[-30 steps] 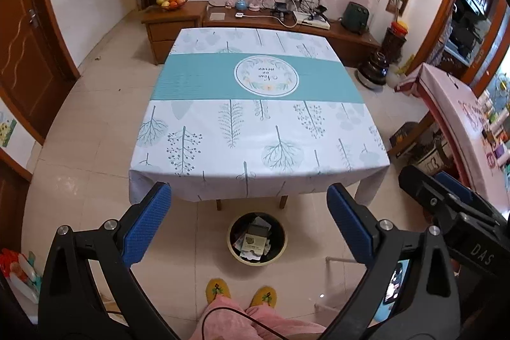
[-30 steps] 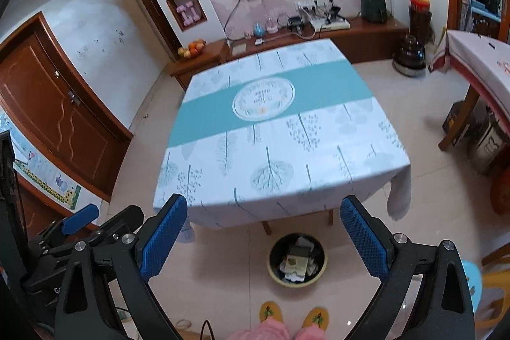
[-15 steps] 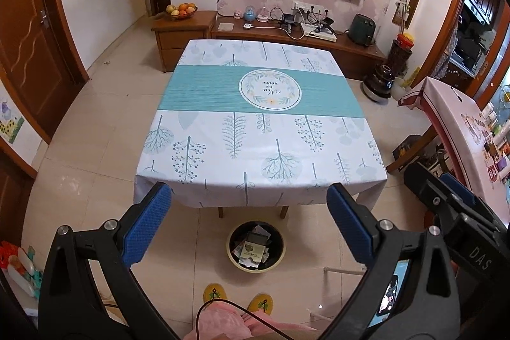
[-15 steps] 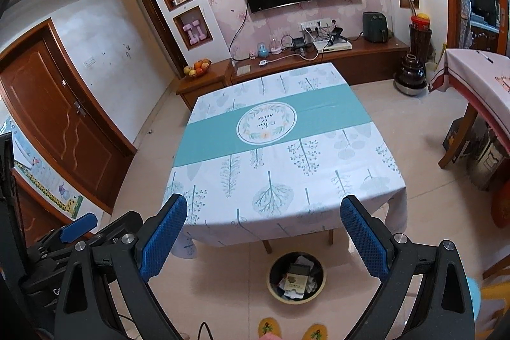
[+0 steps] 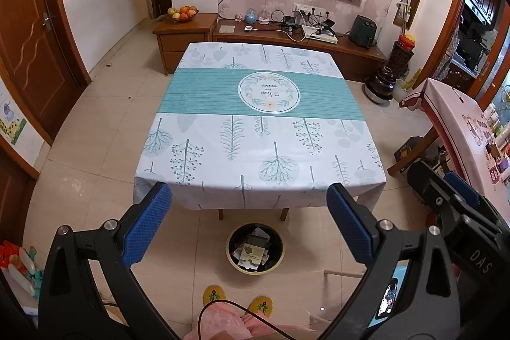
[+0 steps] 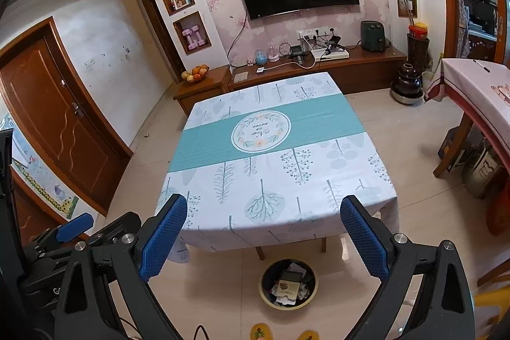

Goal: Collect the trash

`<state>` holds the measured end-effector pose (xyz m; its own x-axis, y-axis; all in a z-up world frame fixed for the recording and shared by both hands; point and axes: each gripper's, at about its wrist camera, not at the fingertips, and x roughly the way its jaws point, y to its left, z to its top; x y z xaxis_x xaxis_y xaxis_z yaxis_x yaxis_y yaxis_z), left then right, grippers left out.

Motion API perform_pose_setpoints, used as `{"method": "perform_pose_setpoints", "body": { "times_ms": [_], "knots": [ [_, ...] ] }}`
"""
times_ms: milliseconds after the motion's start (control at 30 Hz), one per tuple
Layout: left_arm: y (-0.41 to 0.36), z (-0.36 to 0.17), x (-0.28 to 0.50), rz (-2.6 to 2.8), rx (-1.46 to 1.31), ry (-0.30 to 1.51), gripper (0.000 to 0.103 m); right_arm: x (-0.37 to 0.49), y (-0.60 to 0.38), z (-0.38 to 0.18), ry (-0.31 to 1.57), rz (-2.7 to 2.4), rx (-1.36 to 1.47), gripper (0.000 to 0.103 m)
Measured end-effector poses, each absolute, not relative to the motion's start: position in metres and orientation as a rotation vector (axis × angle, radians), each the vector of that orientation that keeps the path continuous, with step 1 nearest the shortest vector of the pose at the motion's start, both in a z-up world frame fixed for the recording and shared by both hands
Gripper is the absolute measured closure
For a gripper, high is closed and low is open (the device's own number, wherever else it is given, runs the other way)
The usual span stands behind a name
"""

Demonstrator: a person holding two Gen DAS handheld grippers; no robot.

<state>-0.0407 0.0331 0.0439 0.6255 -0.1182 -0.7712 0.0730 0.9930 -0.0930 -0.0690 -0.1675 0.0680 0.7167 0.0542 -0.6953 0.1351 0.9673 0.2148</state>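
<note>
Round black trash bin (image 5: 255, 249) w/ yellowish rim, upright on floor, full of paper scraps.

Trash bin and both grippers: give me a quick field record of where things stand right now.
trash bin: on floor by table's near edge, holds paper scraps and a small carton
table: covered by tree-print cloth, nothing on top
left gripper: open, holds nothing, raised above floor
right gripper: open, holds nothing
person: yellow slippers just behind bin
</note>
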Motion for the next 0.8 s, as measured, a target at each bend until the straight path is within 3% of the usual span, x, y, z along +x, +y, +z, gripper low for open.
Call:
{"method": "perform_pose_setpoints", "body": {
  "times_ms": [800],
  "knots": [
    [0.0270,0.0432,-0.0415,-0.101,-0.051,0.894,0.006,-0.0708,-0.1739,0.0702,0.774,-0.042,0.259,0.005]
  ]
}}
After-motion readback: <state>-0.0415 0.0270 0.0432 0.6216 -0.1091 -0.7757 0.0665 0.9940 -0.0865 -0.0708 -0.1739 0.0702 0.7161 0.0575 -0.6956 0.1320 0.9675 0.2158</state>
